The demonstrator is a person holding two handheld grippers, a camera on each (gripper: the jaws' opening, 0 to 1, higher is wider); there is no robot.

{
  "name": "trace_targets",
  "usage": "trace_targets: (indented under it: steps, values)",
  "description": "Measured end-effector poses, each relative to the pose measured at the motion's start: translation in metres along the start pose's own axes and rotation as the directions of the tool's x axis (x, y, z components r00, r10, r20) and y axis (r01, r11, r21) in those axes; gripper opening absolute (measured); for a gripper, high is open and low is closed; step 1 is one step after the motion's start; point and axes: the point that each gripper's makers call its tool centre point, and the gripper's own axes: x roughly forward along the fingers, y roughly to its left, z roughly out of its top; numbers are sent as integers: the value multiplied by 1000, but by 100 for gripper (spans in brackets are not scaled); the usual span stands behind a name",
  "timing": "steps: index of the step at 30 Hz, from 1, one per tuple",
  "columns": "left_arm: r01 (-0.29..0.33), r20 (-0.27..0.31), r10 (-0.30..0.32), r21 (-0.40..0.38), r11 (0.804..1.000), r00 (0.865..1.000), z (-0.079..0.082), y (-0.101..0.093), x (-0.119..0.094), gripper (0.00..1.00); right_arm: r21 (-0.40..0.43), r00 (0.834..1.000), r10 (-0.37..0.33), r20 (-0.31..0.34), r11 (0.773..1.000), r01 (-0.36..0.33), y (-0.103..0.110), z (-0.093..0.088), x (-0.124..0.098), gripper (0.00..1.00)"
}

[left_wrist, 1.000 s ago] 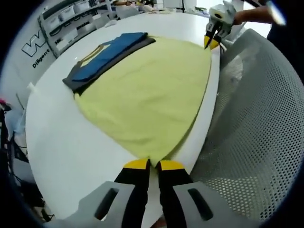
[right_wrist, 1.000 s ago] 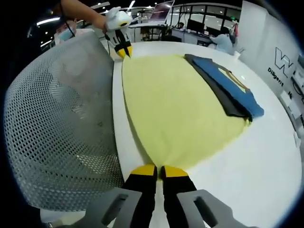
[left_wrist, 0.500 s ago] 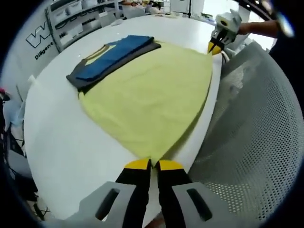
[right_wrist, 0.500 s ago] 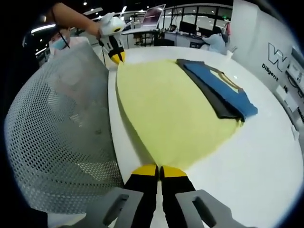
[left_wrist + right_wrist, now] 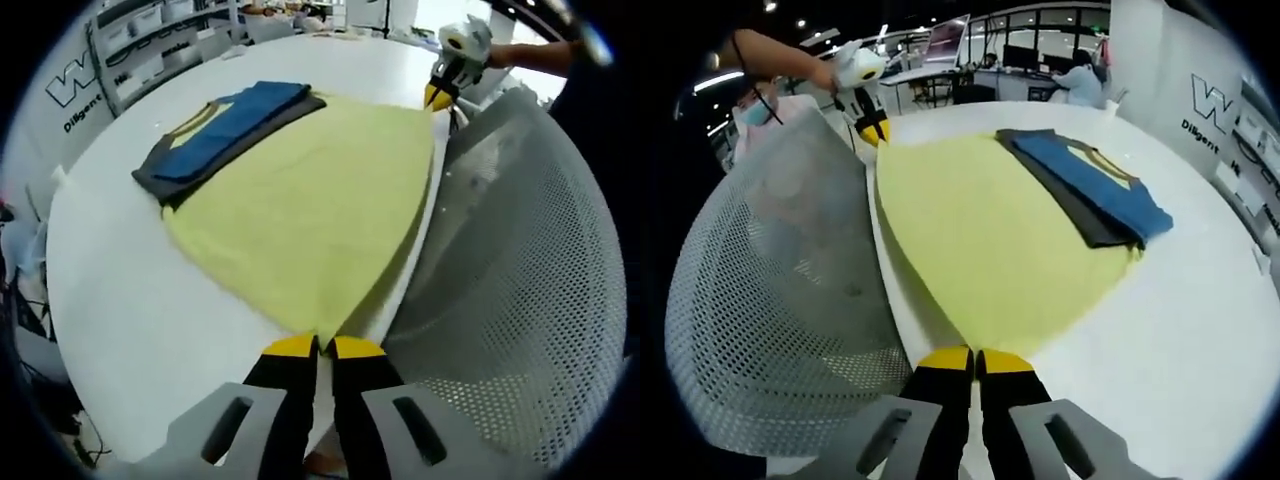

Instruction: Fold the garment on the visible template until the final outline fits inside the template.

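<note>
A large yellow cloth (image 5: 310, 200) lies spread on the round white table (image 5: 120, 300), its near edge at the table's rim. My left gripper (image 5: 318, 346) is shut on one near corner. The right gripper (image 5: 437, 97) pinches the other near corner, far along the same edge. In the right gripper view, my right gripper (image 5: 975, 356) is shut on its corner of the yellow cloth (image 5: 990, 230), and the left gripper (image 5: 872, 132) holds the far one. A folded blue and dark grey garment (image 5: 225, 125) (image 5: 1095, 185) rests on the cloth's far edge.
A grey mesh chair back (image 5: 520, 290) (image 5: 770, 300) stands tight against the table's edge beside both grippers. A person's arm (image 5: 780, 50) reaches over it. Shelves with bins (image 5: 150, 30) line the back wall. Desks with monitors (image 5: 1040, 60) stand beyond the table (image 5: 1180, 340).
Both grippers stay shut on the cloth's corners. Both views have shifted a little, and the cloth's near edge looks drawn slightly toward the chair side.
</note>
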Motion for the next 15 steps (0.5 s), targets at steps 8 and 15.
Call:
trace_targets:
  steps: [8, 15]
  values:
    - [21, -8, -21, -3, 1000, 1000, 0, -2, -5, 7, 6, 1000, 27, -15, 1000, -27, 9, -1, -4, 0]
    - [77, -17, -76, 11, 997, 997, 1, -15, -10, 7, 9, 998, 50, -41, 999, -50, 15, -3, -13, 0]
